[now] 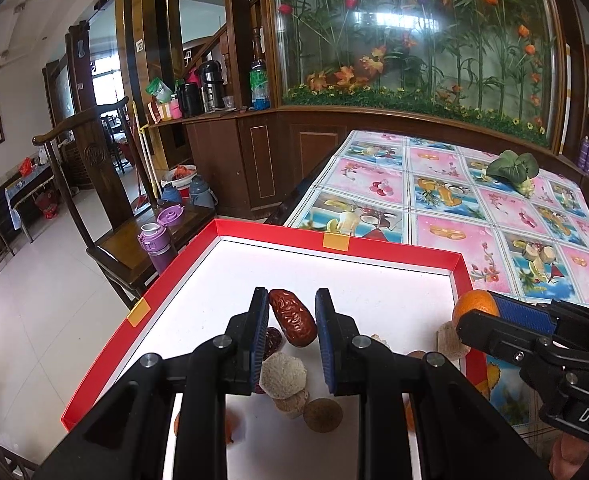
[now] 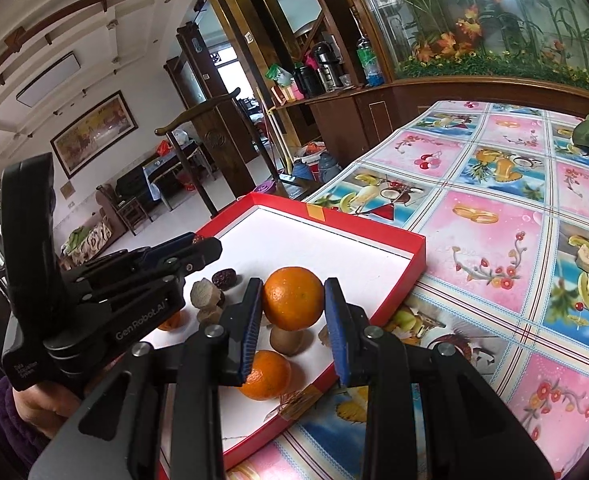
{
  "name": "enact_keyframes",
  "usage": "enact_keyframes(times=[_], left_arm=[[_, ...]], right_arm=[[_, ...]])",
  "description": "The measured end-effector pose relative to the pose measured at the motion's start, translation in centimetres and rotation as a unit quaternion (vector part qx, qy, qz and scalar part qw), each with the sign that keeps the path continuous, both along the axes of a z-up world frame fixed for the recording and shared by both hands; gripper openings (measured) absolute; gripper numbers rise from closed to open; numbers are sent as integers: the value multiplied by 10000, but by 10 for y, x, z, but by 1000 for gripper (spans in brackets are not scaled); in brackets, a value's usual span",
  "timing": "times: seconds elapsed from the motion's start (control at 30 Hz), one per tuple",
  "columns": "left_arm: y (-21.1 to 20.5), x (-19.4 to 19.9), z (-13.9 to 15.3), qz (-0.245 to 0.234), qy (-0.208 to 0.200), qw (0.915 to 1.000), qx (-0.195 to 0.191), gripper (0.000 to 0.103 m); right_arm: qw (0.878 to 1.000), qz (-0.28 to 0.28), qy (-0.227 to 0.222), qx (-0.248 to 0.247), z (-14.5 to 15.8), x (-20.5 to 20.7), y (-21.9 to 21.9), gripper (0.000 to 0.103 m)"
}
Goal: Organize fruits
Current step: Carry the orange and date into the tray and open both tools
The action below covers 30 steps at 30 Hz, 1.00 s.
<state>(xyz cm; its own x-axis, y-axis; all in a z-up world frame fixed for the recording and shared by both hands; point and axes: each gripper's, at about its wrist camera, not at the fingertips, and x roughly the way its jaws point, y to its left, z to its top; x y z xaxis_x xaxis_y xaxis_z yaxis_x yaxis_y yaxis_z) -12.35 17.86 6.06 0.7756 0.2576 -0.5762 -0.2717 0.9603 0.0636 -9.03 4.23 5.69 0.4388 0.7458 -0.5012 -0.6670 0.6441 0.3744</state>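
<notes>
A red box tray [image 1: 374,246] with a white floor lies at the table's near left corner. My left gripper [image 1: 291,295] hovers over it, shut on a wrinkled red date [image 1: 294,324] that sits slanted between the blue pads. My right gripper [image 2: 293,285] is shut on an orange [image 2: 292,298], held above the tray's right side; in the left wrist view that orange [image 1: 474,305] shows at the tray's right rim. On the tray floor lie a second orange [image 2: 264,376], another date [image 2: 224,278], pale dried pieces [image 1: 282,376] and a brown round fruit [image 1: 322,414].
The table wears a colourful fruit-print cloth [image 1: 474,208], with a leafy green vegetable [image 1: 512,168] at its far side. Left of the table stands a wooden chair [image 1: 94,168] bearing a purple bottle [image 1: 156,246]. A hand [image 2: 34,404] holds the left gripper's handle.
</notes>
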Motion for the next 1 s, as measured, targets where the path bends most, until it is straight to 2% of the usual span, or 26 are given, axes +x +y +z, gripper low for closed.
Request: enact_keyframes(times=[0.63, 1.0], left_arm=[[0, 2, -3, -1, 44, 10000, 33, 23], [-3, 9, -8, 27, 360, 9992, 197, 23]], right_arm=[[9997, 98, 26, -230, -6, -2, 8, 33], [9986, 222, 116, -471, -14, -2, 17, 35]])
